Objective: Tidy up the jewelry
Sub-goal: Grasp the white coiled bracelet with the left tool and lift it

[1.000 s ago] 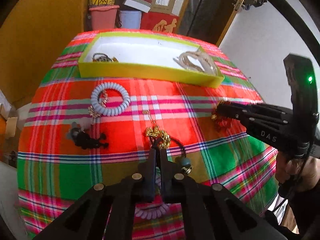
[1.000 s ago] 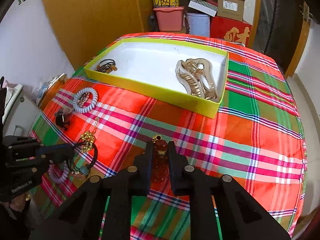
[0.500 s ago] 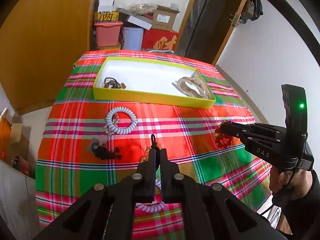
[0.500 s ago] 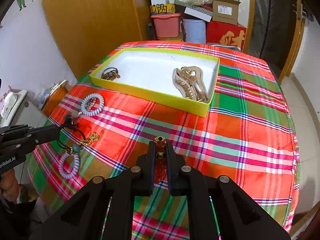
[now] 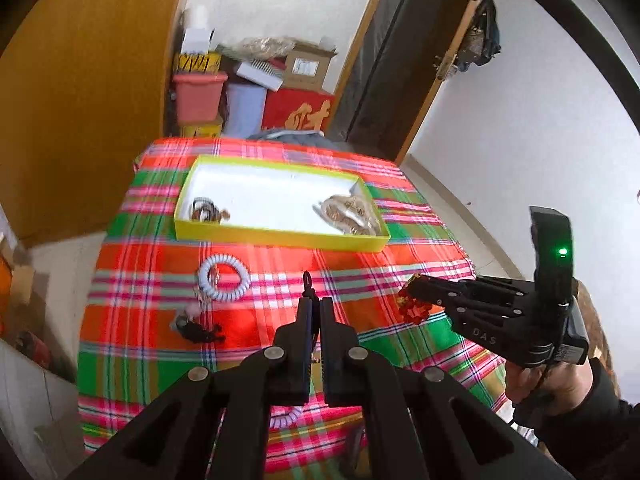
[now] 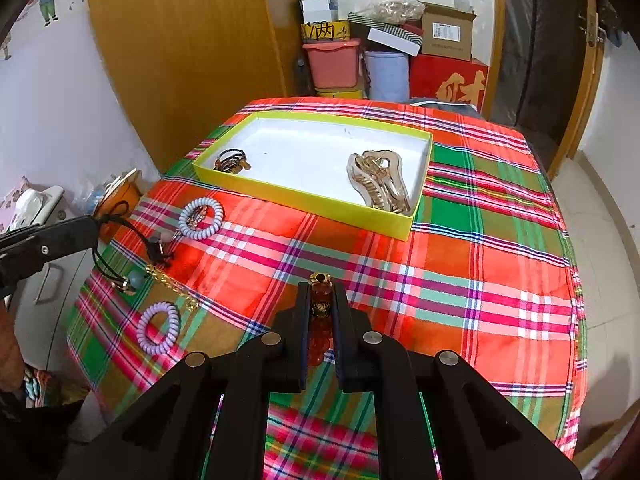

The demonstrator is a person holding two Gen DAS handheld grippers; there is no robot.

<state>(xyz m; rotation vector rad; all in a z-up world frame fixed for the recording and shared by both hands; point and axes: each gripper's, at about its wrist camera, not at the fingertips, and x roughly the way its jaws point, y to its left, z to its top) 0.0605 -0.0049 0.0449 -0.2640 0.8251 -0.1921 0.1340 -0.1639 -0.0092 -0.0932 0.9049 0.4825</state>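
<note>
Covering the table is a red, green and pink plaid cloth (image 6: 460, 240), with a wooden wardrobe (image 6: 180, 40) to one side, a dark door (image 5: 400, 60) at the far end and stacked boxes and bins (image 6: 384, 52) against the back wall. Near the far edge sits a yellow tray (image 6: 404, 226) with a white floor, holding dark hair ties (image 6: 232, 160) at one end and a beige claw clip (image 6: 380, 180) at the other. On the cloth lie a white coil band (image 6: 202, 218), a lilac coil band (image 6: 159, 328) and a small black charm (image 5: 198, 330). Above the cloth, the left gripper (image 5: 315, 304) is pressed together on a black cord necklace (image 6: 120, 240) that dangles with a pale bead and gold chain. Level with it, the right gripper (image 6: 321, 300) pinches a red bead bracelet (image 6: 320, 304) short of the tray.
</note>
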